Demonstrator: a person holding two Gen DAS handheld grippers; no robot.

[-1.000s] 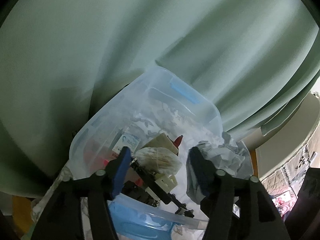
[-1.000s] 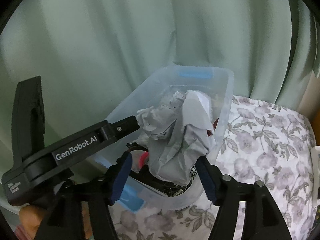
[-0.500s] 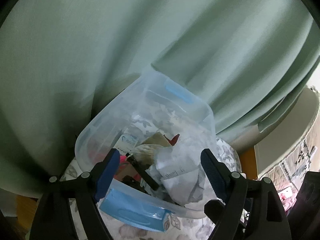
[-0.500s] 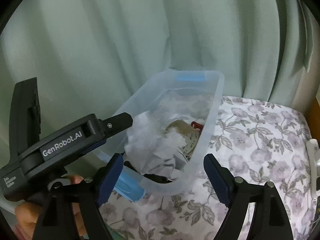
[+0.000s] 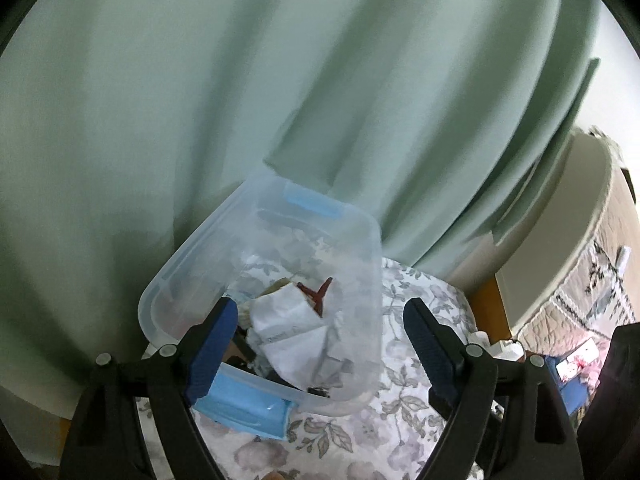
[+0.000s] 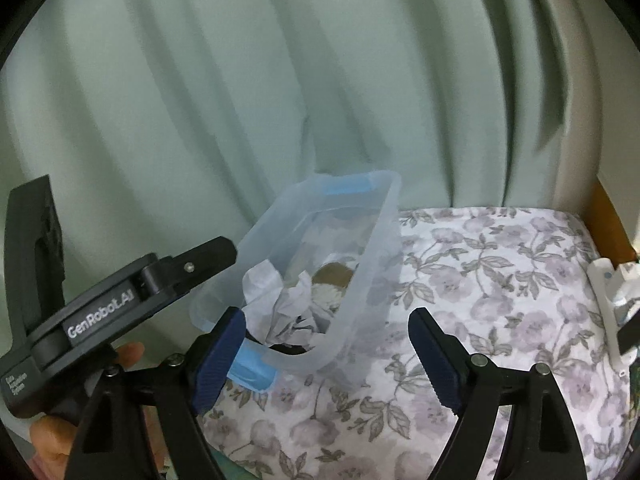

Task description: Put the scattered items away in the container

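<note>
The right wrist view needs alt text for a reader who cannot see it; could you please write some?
A clear plastic container with blue latches sits on a floral cloth, holding crumpled white paper and other small items. The right gripper is open and empty in front of it, the left gripper's body alongside. Pale green curtains hang behind.

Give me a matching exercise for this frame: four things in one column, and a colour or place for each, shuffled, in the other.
Things:
1. crumpled paper
2. bin
3. curtain
4. bin handle

Descriptions:
A. pale green, hanging behind the bin
B. clear plastic, standing on the flowered cloth
C. blue, at the near end
D. white, lying inside the bin

Pairs: 1-D, 2-B, 3-A, 4-C
</note>
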